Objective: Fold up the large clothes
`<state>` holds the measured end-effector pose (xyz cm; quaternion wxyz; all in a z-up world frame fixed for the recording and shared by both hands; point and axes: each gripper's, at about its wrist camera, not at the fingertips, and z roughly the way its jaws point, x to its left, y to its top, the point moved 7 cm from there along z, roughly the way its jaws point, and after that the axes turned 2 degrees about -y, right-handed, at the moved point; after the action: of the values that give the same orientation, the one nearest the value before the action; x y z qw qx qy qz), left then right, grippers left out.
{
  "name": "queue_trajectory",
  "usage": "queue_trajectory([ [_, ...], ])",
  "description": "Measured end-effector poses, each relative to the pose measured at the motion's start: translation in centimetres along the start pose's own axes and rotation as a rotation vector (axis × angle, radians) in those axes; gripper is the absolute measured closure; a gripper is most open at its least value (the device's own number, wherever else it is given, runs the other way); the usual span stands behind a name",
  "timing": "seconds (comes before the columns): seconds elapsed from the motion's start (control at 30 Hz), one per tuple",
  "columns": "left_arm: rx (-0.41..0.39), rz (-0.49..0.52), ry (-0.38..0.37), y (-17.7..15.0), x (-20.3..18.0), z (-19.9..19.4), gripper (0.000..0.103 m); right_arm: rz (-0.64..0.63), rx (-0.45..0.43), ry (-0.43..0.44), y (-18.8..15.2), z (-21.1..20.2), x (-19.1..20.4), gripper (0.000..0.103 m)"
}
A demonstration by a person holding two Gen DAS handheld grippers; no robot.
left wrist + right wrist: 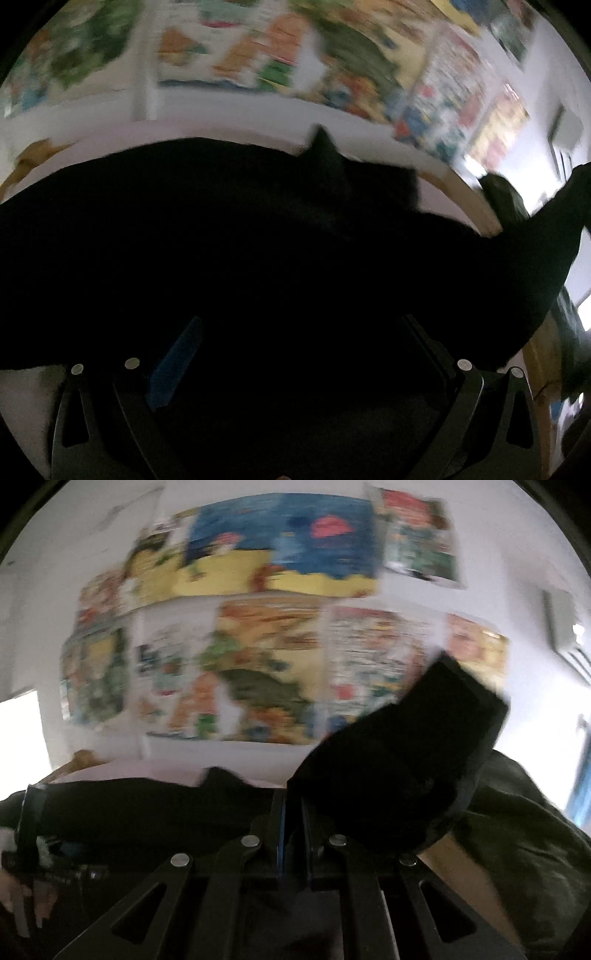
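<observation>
A large black garment (240,240) lies spread over a pale table (229,131) and fills most of the left wrist view. My left gripper (295,332) is open, its fingers wide apart over the black cloth, the blue pad (177,362) of the left finger showing. In the right wrist view my right gripper (293,812) is shut on a part of the black garment (399,775), which stands up and folds over to the right of the jaws. More of the black cloth (147,805) stretches left along the table.
A wall of colourful posters (258,646) stands behind the table. The table's wooden edge (469,199) runs at the right. A dark green cloth (517,830) lies at the right. A tan object (33,158) sits at the far left.
</observation>
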<state>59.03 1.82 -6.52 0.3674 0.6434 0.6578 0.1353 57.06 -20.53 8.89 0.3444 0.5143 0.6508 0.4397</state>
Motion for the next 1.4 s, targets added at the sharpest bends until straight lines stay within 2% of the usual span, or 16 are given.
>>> queue_trajectory([
  [0.17, -0.037, -0.080, 0.007, 1.6, 5.3, -2.0, 0.001, -0.137, 0.043, 0.143, -1.2, 3.5, 9.6, 0.095],
  [0.3, -0.057, -0.143, -0.013, 1.2, 9.2, -2.9, 0.001, -0.276, 0.133, 0.251, -4.5, 5.8, 15.9, 0.095],
  [0.37, -0.060, -0.175, -0.048, 1.2, 10.2, -2.6, 0.001, -0.366, 0.215, 0.317, -7.3, 7.0, 19.0, 0.094],
  [0.43, -0.067, -0.223, -0.131, 0.8, 10.8, -2.4, 0.002, -0.439, 0.299, 0.360, -10.0, 7.9, 20.9, 0.094],
  [0.5, -0.056, -0.260, -0.147, 0.5, 11.5, -1.9, 0.002, -0.487, 0.373, 0.376, -12.7, 8.6, 21.7, 0.087],
  [0.53, -0.049, -0.271, -0.156, 0.5, 11.5, -1.5, 0.002, -0.500, 0.398, 0.379, -13.6, 8.8, 21.7, 0.078],
  [0.57, -0.046, -0.278, -0.160, 0.4, 11.8, -1.5, 0.002, -0.512, 0.426, 0.385, -14.5, 8.9, 21.6, 0.072],
  [0.63, -0.036, -0.287, -0.155, 0.3, 12.0, -1.1, 0.002, -0.516, 0.454, 0.389, -15.6, 8.8, 20.4, 0.053],
  [0.77, -0.033, -0.291, -0.210, 0.2, 11.8, -1.0, 0.002, -0.517, 0.490, 0.367, -16.8, 8.1, 16.8, 0.049],
  [0.97, -0.012, -0.331, -0.354, 0.5, 11.0, -0.7, 0.002, -0.485, 0.531, 0.300, -17.1, 7.3, 11.1, 0.049],
  [1.0, -0.002, -0.346, -0.398, 0.5, 10.8, -0.8, 0.002, -0.469, 0.536, 0.294, -17.2, 7.0, 10.2, 0.048],
  [1.1, 0.002, -0.404, -0.533, 0.9, 10.6, -1.7, 0.002, -0.413, 0.537, 0.267, -17.5, 6.1, 7.5, 0.033],
  [1.17, -0.008, -0.406, -0.558, 1.2, 10.6, -2.2, 0.002, -0.369, 0.540, 0.242, -18.0, 5.8, 5.3, 0.030],
  [1.23, -0.003, -0.387, -0.556, 1.5, 10.4, -2.3, 0.002, -0.328, 0.565, 0.207, -18.8, 6.1, 3.2, 0.030],
  [1.3, 0.008, -0.377, -0.516, 1.4, 10.2, -1.6, 0.002, -0.269, 0.587, 0.184, -19.4, 6.5, 1.4, 0.030],
  [1.4, 0.059, -0.346, -0.337, 0.7, 10.3, 0.3, 0.004, -0.160, 0.584, 0.174, -19.2, 6.9, -0.5, 0.030],
])
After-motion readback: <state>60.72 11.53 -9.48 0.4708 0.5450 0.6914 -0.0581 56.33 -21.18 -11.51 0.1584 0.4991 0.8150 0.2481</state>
